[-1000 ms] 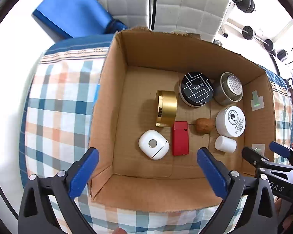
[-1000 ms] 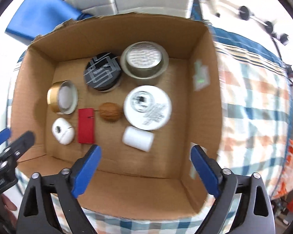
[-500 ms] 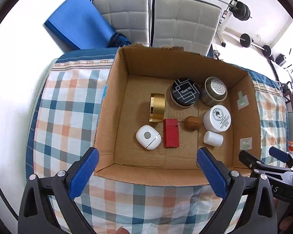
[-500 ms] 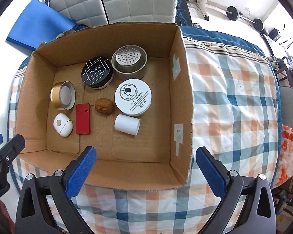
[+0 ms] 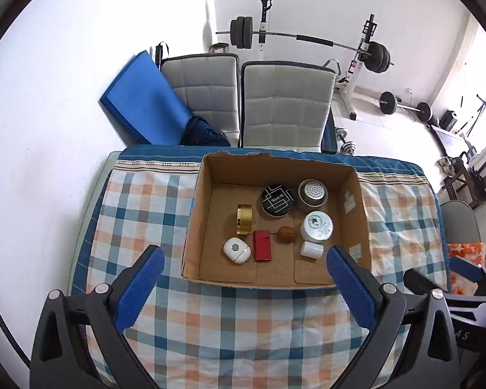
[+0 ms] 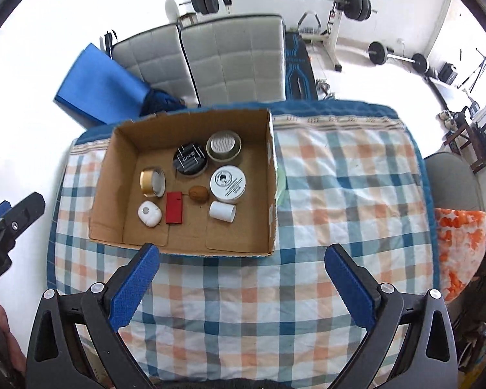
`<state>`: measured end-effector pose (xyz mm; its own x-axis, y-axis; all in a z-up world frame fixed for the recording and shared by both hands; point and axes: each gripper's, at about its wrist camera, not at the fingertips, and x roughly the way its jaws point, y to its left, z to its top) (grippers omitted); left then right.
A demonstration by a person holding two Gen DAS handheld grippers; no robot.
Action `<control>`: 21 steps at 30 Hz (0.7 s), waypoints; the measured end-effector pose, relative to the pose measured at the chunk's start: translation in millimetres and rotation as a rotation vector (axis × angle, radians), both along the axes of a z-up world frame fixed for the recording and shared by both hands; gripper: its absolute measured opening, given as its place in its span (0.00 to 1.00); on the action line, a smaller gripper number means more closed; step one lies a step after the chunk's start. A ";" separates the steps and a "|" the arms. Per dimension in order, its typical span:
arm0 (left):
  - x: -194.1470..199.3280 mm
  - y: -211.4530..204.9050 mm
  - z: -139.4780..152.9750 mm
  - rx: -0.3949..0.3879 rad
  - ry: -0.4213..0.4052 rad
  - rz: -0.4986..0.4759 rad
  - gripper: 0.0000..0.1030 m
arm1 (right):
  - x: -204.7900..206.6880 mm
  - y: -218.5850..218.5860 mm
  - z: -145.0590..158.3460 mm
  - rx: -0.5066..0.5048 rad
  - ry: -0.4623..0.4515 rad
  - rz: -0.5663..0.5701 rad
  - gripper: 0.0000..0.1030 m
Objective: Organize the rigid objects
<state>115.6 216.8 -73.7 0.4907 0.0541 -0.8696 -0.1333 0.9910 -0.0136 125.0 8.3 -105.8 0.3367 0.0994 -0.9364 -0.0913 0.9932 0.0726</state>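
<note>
An open cardboard box [image 5: 197,227] [image 6: 272,175] sits on a checked tablecloth. Inside lie a gold tin [image 5: 244,219] [image 6: 152,180], a black round tin [image 5: 277,199] [image 6: 190,159], a metal strainer cup [image 5: 312,193] [image 6: 224,145], a white jar [image 5: 318,225] [image 6: 228,182], a small white cylinder [image 5: 311,249] [image 6: 222,212], a walnut [image 5: 286,234] [image 6: 198,193], a red lighter [image 5: 261,245] [image 6: 174,207] and a white case [image 5: 237,249] [image 6: 149,213]. My left gripper [image 5: 244,287] and right gripper [image 6: 243,285] are open, empty, high above the table's near side.
The checked tablecloth [image 5: 139,214] [image 6: 346,194] covers the table around the box. Two grey padded chairs [image 5: 285,103] and a blue mat [image 5: 142,97] stand behind the table. A barbell rack [image 5: 307,37] is at the far wall. An orange cloth [image 6: 460,246] is at the right.
Both grippers have pulled up and back from the box, which now looks smaller and farther. The objects in the box have not moved.
</note>
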 end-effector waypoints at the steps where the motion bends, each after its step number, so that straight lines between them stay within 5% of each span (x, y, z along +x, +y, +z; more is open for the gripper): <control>1: -4.8 -2.0 5.6 0.001 -0.001 -0.003 1.00 | -4.5 -2.2 9.4 -0.001 -0.013 -0.001 1.00; 8: -34.9 -16.9 33.3 0.056 0.023 0.001 1.00 | -36.2 -10.9 57.5 0.000 -0.058 0.014 1.00; 21: -78.0 -21.4 79.6 -0.017 -0.002 0.006 1.00 | -85.2 -23.2 105.8 0.014 -0.076 0.022 1.00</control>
<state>37.6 195.4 5.9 0.4918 0.0418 -0.8697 -0.1390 0.9898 -0.0310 39.8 -14.9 0.0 0.4048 0.1205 -0.9064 -0.1189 0.9898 0.0785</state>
